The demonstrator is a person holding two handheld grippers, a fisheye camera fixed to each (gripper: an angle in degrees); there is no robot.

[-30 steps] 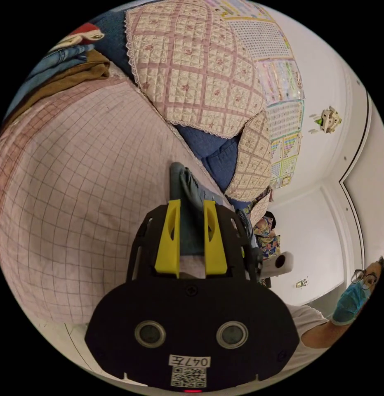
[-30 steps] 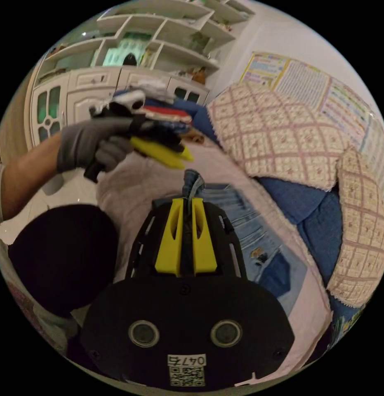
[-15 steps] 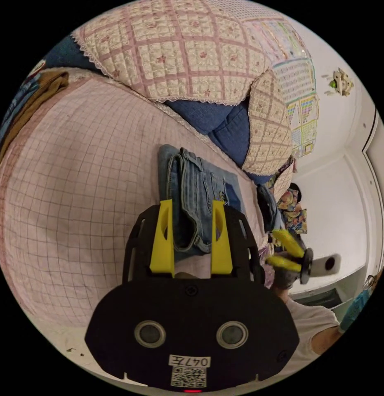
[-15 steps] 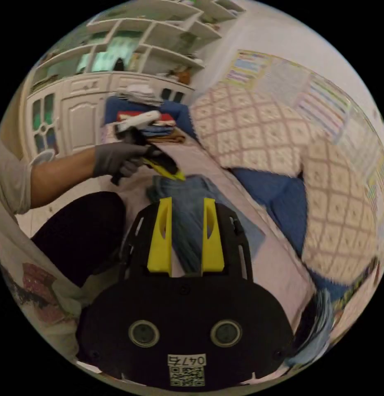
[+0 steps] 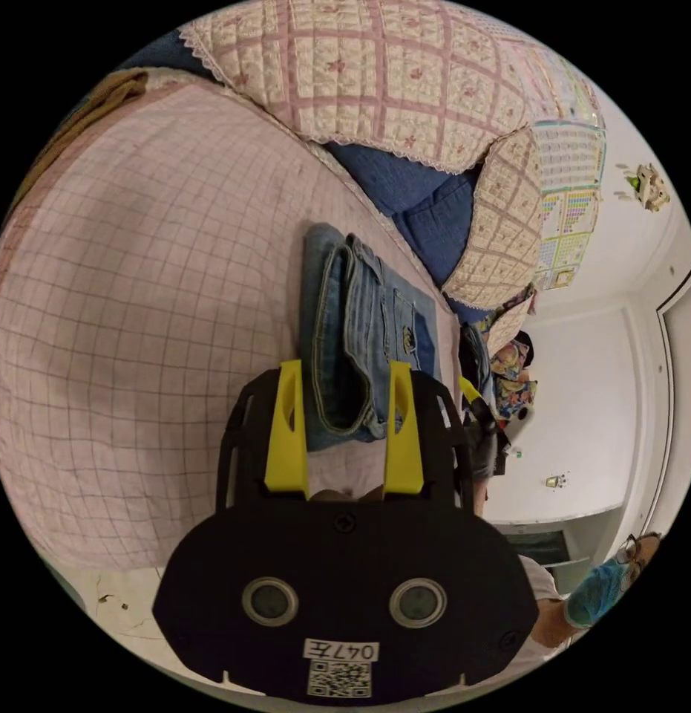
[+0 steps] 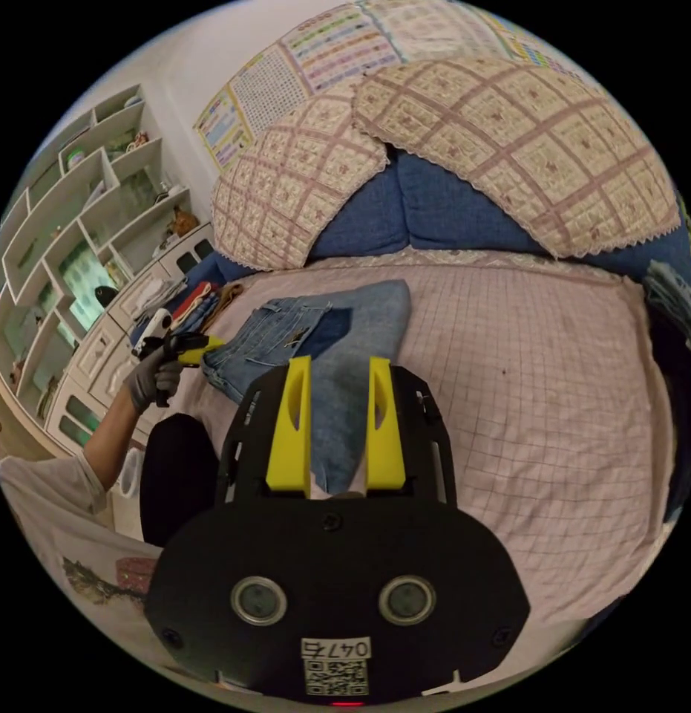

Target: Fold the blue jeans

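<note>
The left gripper (image 5: 345,427) hangs with its yellow jaws spread wide, nothing pinched between them; the blue jeans (image 5: 360,349) lie past the tips toward twelve o'clock, seen through the gap but seemingly untouched. The right gripper (image 6: 336,427) is likewise spread, its jaws framing the near edge of the jeans (image 6: 338,349) without gripping them. In the right gripper view the left gripper also appears at about nine o'clock, held in a gloved hand (image 6: 148,379) just beside the waistband end of the jeans.

The jeans rest as a compact, layered bundle on the pink checked cover (image 5: 137,297), with the pocket and waistband uppermost. That flat, squared lie suggests the fold is done or nearly so, and the open jaws fit a release, letting the cloth settle under its own weight.

Beyond, from twelve to two o'clock in the left gripper view, quilted cushions (image 5: 404,82) lean against a blue backrest (image 5: 404,193). A stack of folded clothes (image 6: 200,304) sits at ten o'clock in the right gripper view, probably where finished pieces go.
</note>
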